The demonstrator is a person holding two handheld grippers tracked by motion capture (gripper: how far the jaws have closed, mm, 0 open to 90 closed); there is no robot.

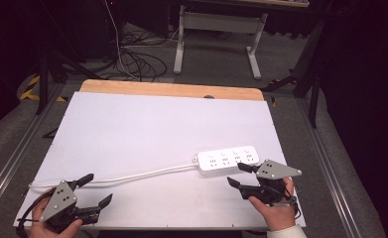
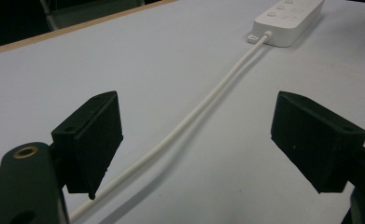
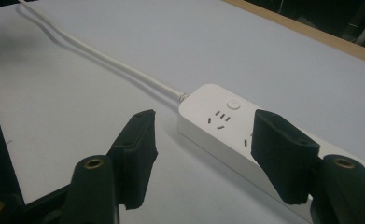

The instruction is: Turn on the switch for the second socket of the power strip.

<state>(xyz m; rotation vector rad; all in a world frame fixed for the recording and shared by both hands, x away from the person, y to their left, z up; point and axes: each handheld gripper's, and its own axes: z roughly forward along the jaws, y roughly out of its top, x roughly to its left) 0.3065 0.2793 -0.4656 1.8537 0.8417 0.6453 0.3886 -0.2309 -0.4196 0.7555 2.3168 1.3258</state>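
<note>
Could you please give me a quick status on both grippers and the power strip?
Left gripper open, astride white cord. Right gripper open beside power strip, not gripping. Nothing in the way.

A white-topped table point(image 1: 147, 134) with a bare wooden far edge is set on grey carpeted floor point(image 1: 211, 64) — metal rails are seen along both its sides. Beyond it, a tangle of dark cables point(image 1: 137, 59) is spread on the floor beside a white desk frame point(image 1: 219, 29) — the surroundings are left in darkness.
</note>
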